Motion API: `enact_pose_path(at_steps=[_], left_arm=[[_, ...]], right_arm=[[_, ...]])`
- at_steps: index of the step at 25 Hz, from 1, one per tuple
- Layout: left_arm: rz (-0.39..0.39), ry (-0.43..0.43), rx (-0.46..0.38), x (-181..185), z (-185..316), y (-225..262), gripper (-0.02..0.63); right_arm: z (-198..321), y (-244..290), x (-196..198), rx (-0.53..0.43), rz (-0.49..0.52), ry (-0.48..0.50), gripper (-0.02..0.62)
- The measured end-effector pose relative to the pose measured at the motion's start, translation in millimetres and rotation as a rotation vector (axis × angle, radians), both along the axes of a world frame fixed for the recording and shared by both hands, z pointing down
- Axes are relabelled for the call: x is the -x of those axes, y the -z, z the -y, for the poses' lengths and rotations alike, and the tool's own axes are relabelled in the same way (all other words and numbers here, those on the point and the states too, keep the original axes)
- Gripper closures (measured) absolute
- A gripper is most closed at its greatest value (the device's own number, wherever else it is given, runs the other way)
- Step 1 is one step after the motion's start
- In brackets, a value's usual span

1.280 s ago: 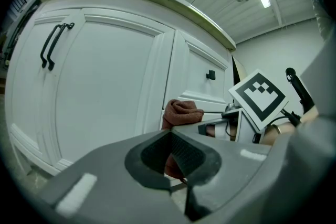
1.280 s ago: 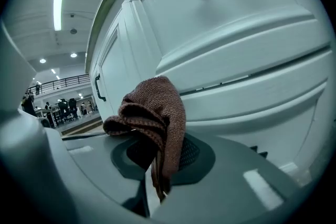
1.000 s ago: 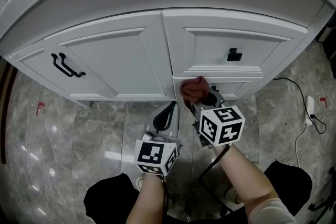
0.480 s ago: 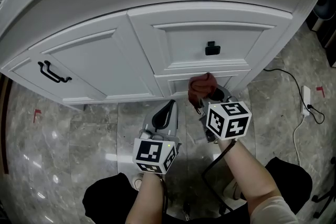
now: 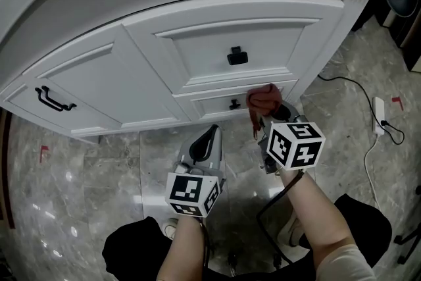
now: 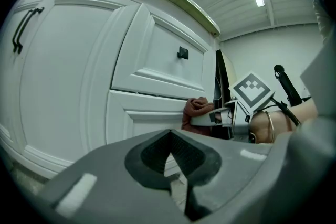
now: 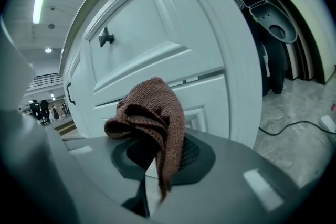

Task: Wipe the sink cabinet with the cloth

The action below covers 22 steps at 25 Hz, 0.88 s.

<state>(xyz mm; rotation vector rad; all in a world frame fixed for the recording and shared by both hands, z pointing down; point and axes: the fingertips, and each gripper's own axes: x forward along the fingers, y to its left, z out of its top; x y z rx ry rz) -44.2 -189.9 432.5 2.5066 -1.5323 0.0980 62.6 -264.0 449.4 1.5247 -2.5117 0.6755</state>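
The white sink cabinet (image 5: 197,16) curves across the top of the head view, with a door at left and two drawers at right. My right gripper (image 5: 266,116) is shut on a bunched reddish-brown cloth (image 5: 264,99) that presses the lower drawer front (image 5: 217,104) near its right end. That cloth (image 7: 152,115) hangs over the jaws in the right gripper view, and the cloth (image 6: 196,110) also shows against the drawer in the left gripper view. My left gripper (image 5: 205,141) hangs shut and empty below the cabinet, over the floor.
Black knobs sit on the upper drawer (image 5: 237,56) and lower drawer (image 5: 234,104), and a black bar handle (image 5: 52,99) on the door. A white power strip (image 5: 379,114) with a black cable (image 5: 342,82) lies on the grey marble floor (image 5: 85,168) at right. A dark appliance (image 7: 268,23) stands beside the cabinet's right end.
My right gripper has carried the cloth rightward along the lower drawer front, past its knob, toward the cabinet's right end. The left gripper has stayed low and still.
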Motion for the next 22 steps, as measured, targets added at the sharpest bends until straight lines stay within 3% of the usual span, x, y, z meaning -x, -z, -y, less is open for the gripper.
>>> enact_pose_path(at_steps=[15, 18, 22], left_arm=[[-0.007, -0.022, 0.014, -20.5, 4.6, -6.3, 0.605], [0.0, -0.022, 0.02, -17.8, 2.6, -9.1, 0.605], [0.008, 0.016, 0.026, 2.1, 0.4, -12.7, 0.605]], right_arm=[[1.5, 12.2, -72.7, 0.005, 0.085, -0.16, 0.514], [-6.5, 11.3, -62.6, -0.007, 0.073, -0.16, 0.515], [-22.2, -8.7, -20.6, 0.02, 0.06, -0.086, 0.515]])
